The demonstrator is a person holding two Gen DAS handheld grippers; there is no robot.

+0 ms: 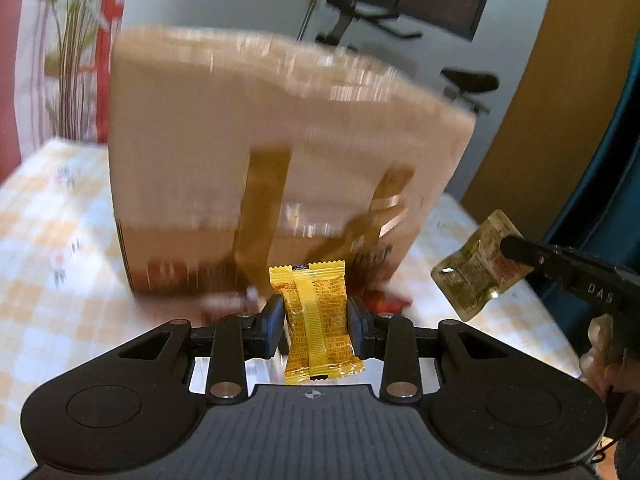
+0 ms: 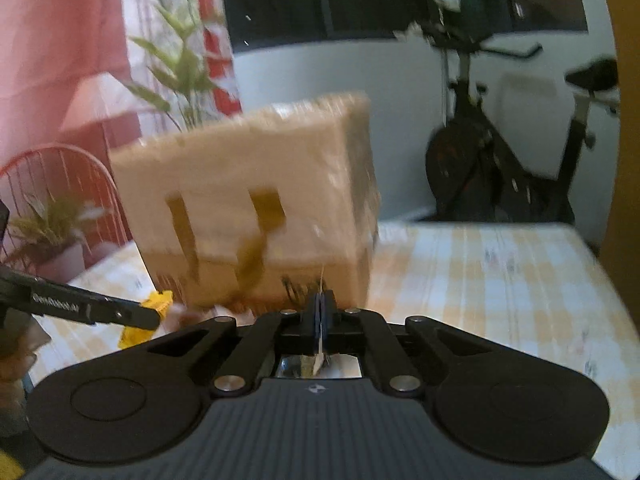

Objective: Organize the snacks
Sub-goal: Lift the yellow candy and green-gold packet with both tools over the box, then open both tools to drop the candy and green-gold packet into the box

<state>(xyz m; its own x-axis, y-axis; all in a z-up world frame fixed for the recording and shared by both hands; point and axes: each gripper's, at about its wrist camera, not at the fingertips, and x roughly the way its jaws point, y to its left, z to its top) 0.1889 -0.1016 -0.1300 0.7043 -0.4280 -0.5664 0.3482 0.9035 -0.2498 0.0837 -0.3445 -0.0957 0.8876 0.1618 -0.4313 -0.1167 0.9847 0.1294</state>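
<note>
My left gripper [image 1: 316, 318] is shut on a yellow snack packet [image 1: 318, 344], held upright between its blue pads, in front of a large cardboard box [image 1: 280, 152]. In the right wrist view the same yellow packet [image 2: 158, 302] shows at the tip of the left gripper [image 2: 144, 318]. My right gripper [image 2: 320, 312] is shut on a thin gold packet [image 2: 319, 360], seen edge-on between the pads. From the left wrist view that gold packet [image 1: 476, 264] hangs in the air at the right, pinched by the right gripper [image 1: 512, 248], with a person's hand [image 1: 600, 344] behind it.
The taped cardboard box [image 2: 248, 192] stands on a table with a yellow checked cloth [image 2: 480, 280]. Red wrappers [image 1: 384, 300] lie at the box's base. Beyond the table are an exercise bike [image 2: 500, 168], a pink wire chair [image 2: 60, 168] and potted plants [image 2: 52, 224].
</note>
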